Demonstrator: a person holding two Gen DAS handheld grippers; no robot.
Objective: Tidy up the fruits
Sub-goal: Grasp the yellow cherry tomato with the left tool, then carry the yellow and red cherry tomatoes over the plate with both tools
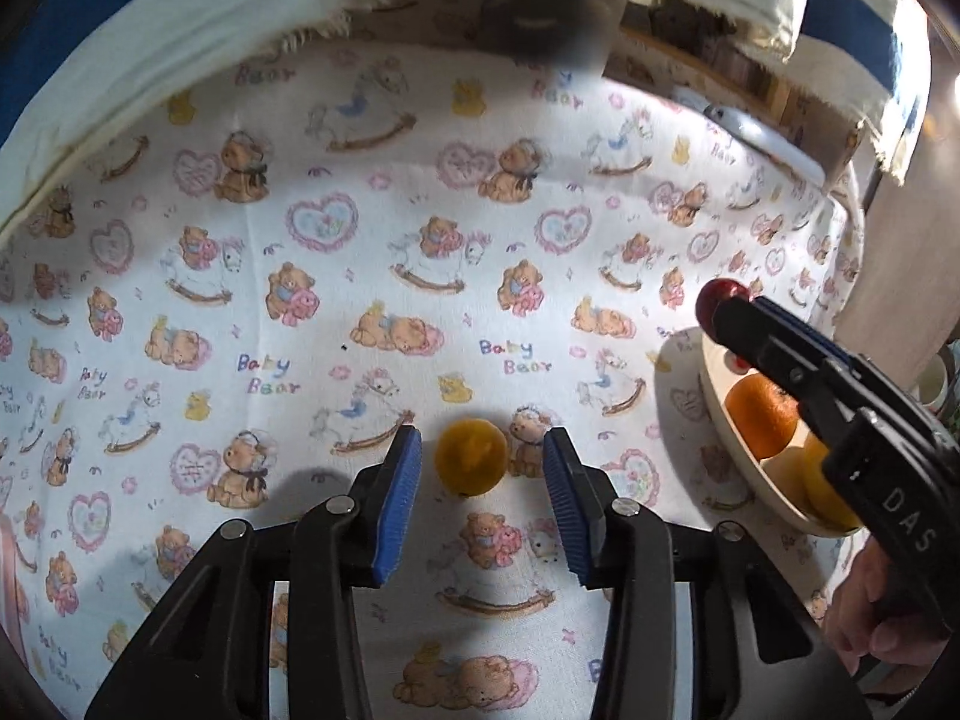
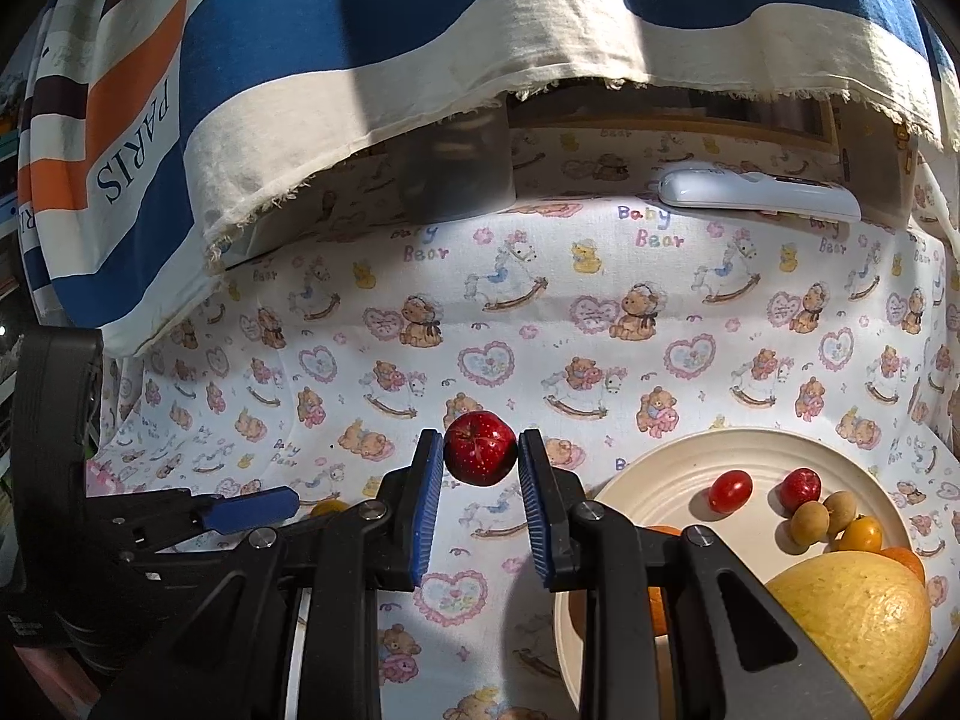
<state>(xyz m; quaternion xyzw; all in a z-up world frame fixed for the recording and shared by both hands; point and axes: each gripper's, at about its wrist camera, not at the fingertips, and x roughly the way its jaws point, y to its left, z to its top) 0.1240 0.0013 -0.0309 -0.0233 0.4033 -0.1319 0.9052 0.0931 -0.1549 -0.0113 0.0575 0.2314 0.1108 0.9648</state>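
Sunlit white cloth (image 1: 336,324) printed with teddy bears, hearts and rocking horses covers the table, and a blue, cream and orange striped fabric (image 2: 420,36) hangs over its far edge. From the left wrist camera, the left gripper (image 1: 480,468) points down at a small yellow-orange fruit (image 1: 471,456) lying on the cloth. The fruit sits between the blue pads, with a gap on each side, so the jaws are not gripping it. At about three o'clock from this fruit, the right gripper (image 2: 480,462) is clenched on a small red fruit (image 2: 480,447), held above the cloth just beside a cream plate (image 2: 654,480). The plate holds an orange (image 1: 762,420), a large yellow fruit (image 2: 858,618), two small red fruits and several small brownish and yellow ones. A white remote control (image 2: 759,189) lies at the table's far edge, at about one o'clock from the plate.
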